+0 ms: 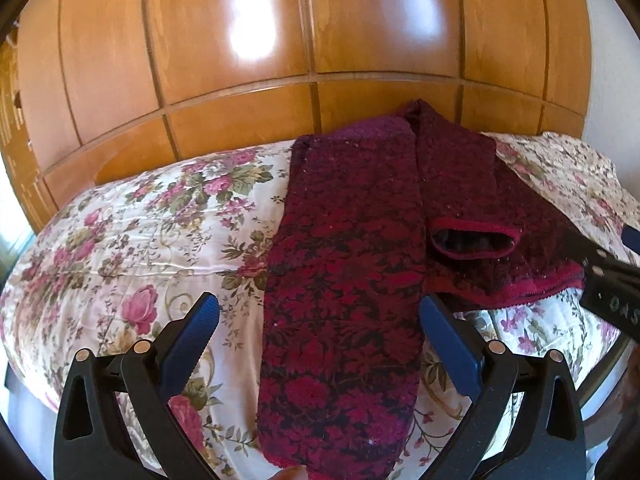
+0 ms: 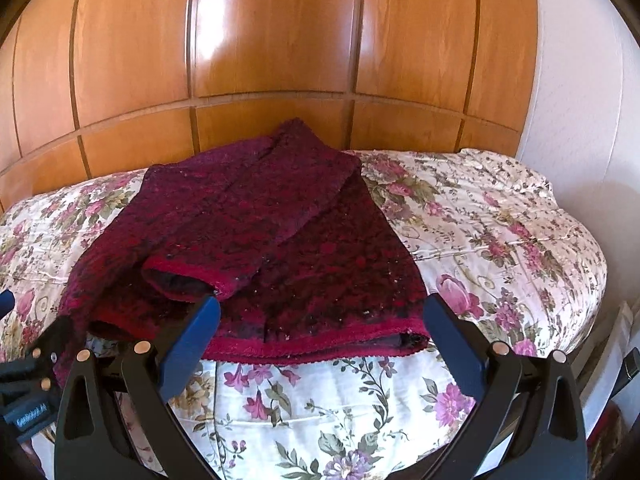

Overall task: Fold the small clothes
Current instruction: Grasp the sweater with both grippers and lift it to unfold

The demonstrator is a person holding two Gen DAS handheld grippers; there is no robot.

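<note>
A dark red patterned knit garment [image 1: 344, 280] lies on the floral bedspread [image 1: 140, 232]. Its long part runs toward me between my left gripper's fingers. A sleeve with a red cuff [image 1: 472, 236] is folded across the body. My left gripper [image 1: 320, 308] is open, hovering over the long part, holding nothing. In the right wrist view the garment [image 2: 256, 240] lies ahead with its red hem [image 2: 320, 344] nearest. My right gripper [image 2: 322, 308] is open just above the hem, empty. The right gripper's body shows at the right edge of the left view [image 1: 612, 288].
A wooden panelled wardrobe [image 1: 280, 60] stands right behind the bed. A white wall [image 2: 580, 100] is at the right. The bed's edge drops off at the right [image 2: 592, 320]. The left gripper's body shows at the left edge of the right view [image 2: 32, 364].
</note>
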